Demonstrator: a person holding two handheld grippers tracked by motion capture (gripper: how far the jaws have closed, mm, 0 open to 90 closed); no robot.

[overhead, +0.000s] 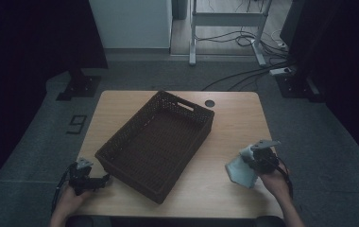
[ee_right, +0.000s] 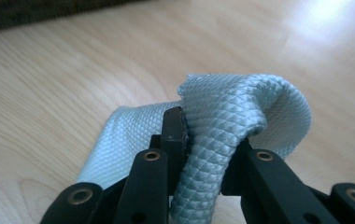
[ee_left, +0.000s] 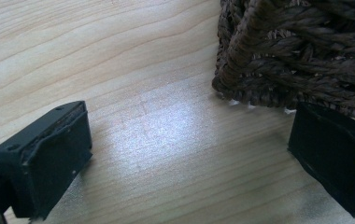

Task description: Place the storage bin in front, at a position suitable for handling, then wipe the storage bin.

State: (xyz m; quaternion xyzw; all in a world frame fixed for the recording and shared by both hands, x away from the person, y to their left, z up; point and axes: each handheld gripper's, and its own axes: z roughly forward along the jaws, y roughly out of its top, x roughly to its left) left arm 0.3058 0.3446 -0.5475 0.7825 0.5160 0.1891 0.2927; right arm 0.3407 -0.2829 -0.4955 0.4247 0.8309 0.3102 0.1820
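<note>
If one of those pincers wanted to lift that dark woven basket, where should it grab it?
Probably the slot handle cut in the basket's far end wall, coming from above with one jaw inside and one outside. The rim is thin and upright, so jaws can straddle it. The open left gripper sits beside the near corner.

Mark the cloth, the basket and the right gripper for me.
cloth (ee_right: 222,116), right gripper view, on the bunched fold between the jaws.
basket (overhead: 121,142), high view, on its left rim.
right gripper (ee_right: 208,140), right gripper view, midway between its fingertips.
</note>
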